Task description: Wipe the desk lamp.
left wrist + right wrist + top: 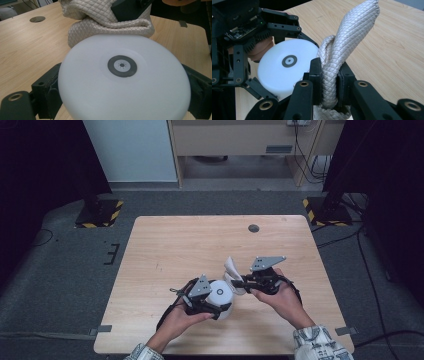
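Observation:
A white round disc (220, 293) with a grey ring at its middle sits between the wide-set jaws of my left gripper (218, 304), which is shut on its rim. In the left gripper view the disc (122, 82) spans the space between both jaws of that gripper (123, 100). Just behind it a cream quilted fabric pouch (107, 27) stands bunched on the table. My right gripper (329, 80) is shut on a folded part of this pouch (352, 37), which rises above the jaws. From above, the right gripper (239, 282) sits beside the disc with the pouch (230, 267) sticking up.
The wooden table (200, 240) has a round cable hole (253, 228) near its far edge. Grey tape tabs (104, 328) mark its near corners. On the floor behind stand two posts with yellow-black striped bases (100, 212).

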A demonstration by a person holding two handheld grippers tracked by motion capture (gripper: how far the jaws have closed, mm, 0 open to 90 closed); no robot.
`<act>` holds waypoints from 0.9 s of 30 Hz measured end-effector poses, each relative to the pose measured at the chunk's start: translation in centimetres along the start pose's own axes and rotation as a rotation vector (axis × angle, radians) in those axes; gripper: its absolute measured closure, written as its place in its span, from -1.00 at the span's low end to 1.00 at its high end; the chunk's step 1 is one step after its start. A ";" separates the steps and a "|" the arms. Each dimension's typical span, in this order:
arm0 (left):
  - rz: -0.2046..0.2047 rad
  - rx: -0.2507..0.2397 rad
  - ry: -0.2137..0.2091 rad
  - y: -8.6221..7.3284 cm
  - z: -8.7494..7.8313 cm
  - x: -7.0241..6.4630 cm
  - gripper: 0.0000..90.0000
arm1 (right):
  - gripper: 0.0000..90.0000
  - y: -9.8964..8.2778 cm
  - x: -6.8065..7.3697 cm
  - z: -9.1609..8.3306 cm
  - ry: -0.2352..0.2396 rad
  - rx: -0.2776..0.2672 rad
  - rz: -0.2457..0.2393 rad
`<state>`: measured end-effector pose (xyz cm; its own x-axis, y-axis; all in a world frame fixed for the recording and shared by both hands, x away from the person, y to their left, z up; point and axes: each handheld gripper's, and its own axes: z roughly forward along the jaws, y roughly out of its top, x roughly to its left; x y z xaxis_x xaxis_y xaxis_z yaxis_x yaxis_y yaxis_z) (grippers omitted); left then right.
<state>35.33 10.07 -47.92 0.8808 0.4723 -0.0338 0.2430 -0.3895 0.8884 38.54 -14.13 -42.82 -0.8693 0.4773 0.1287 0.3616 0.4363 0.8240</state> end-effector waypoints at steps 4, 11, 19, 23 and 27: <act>0.000 -0.001 -0.002 0.0 0.0 0.0 -0.83 | 0.72 -0.6 -0.3 0.0 -0.004 0.013 0.007; 0.002 -0.002 -0.005 0.0 0.0 0.1 -0.83 | 0.72 -1.7 -0.5 0.6 0.002 0.037 0.018; 0.002 -0.001 -0.006 0.0 0.0 0.1 -0.83 | 0.72 -3.0 -0.7 1.7 0.012 0.071 0.033; 0.002 -0.001 -0.005 0.0 0.0 0.2 -0.83 | 0.73 -3.3 -0.7 2.3 0.013 0.093 0.027; 0.000 -0.001 0.000 0.0 0.0 0.2 -0.83 | 0.73 -3.5 -0.7 2.8 0.008 0.111 0.021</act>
<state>35.48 10.17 -47.92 0.8808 0.4723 -0.0337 0.2425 -0.3888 0.8889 38.85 -13.88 -47.30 -0.8637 0.4811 0.1505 0.4146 0.5081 0.7549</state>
